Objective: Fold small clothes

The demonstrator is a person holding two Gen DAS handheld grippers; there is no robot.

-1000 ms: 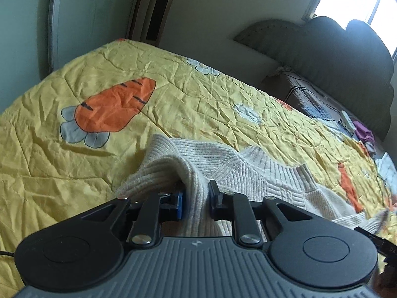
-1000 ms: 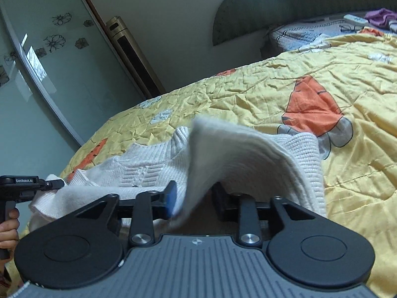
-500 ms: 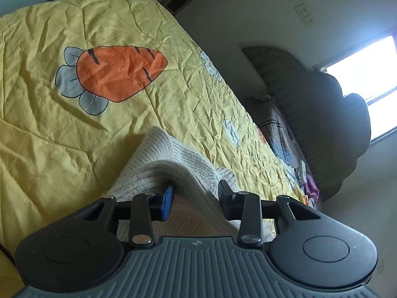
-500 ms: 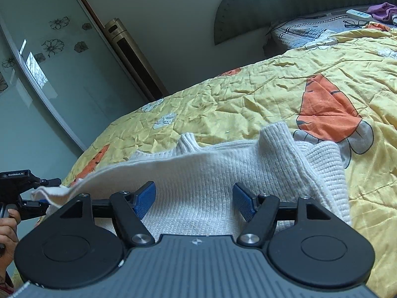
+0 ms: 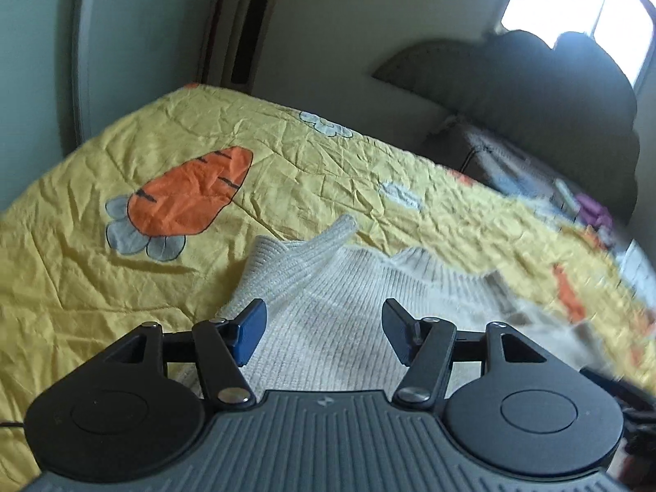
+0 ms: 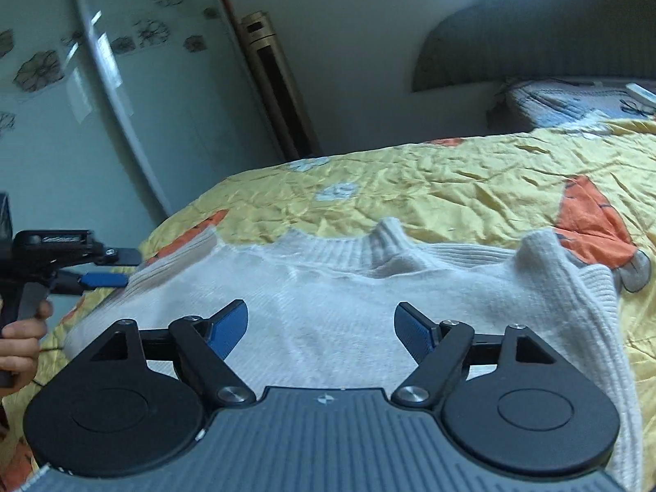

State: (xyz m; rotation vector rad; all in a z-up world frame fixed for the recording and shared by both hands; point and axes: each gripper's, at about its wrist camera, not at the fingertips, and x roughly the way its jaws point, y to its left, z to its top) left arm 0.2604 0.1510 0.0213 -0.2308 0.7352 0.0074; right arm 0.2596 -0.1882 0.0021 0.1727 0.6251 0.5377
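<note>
Both tongs, left (image 5: 324, 334) and right (image 6: 321, 334), are spreading, empty, over the flattened cream ribbed sweater (image 6: 328, 287).

A crumpled yellow quilt (image 5: 287, 172) printed with orange carrots fills mid-frame. A dark padded headboard (image 5: 533, 82) sits upper right, a tall gold standing air conditioner (image 6: 279, 90) upper centre, a flower-patterned glass wardrobe door (image 6: 82, 82) upper left.
</note>
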